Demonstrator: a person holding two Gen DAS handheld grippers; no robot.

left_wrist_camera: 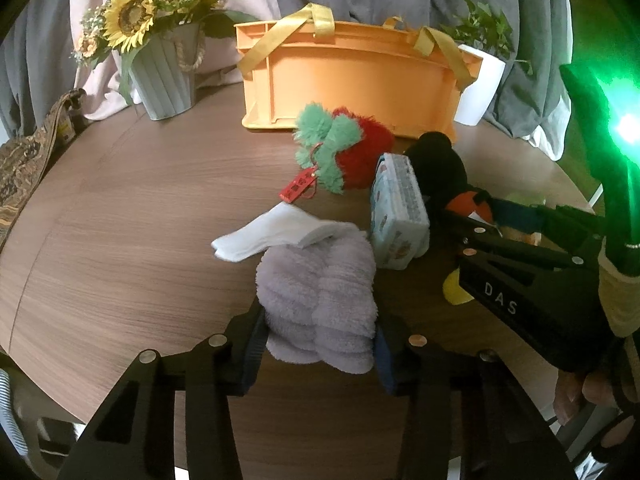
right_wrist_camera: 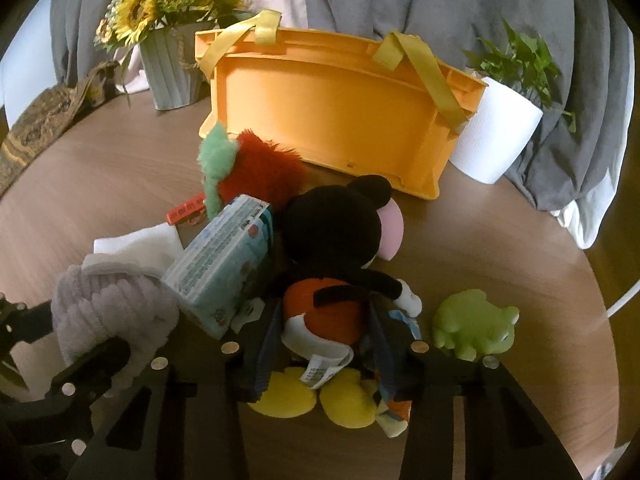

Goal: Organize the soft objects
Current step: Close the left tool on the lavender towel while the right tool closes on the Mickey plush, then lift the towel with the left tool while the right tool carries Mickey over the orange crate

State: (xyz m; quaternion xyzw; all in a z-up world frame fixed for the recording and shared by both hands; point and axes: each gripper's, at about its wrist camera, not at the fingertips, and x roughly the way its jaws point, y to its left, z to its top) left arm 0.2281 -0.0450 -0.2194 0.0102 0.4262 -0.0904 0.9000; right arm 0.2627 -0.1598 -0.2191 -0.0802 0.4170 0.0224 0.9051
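The left gripper (left_wrist_camera: pixel 318 344) was clamped on the lilac towel (left_wrist_camera: pixel 320 300); the right gripper (right_wrist_camera: pixel 324 336) was clamped on the mouse plush (right_wrist_camera: pixel 332 264), both near the table's (left_wrist_camera: pixel 140 220) front edge.

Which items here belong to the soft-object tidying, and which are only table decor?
Job items: lilac towel in the left claw; mouse plush in the right claw; strawberry plush; white cloth; tissue pack; green frog; orange basket.

Lying about: sunflower vase; white plant pot; patterned bag.
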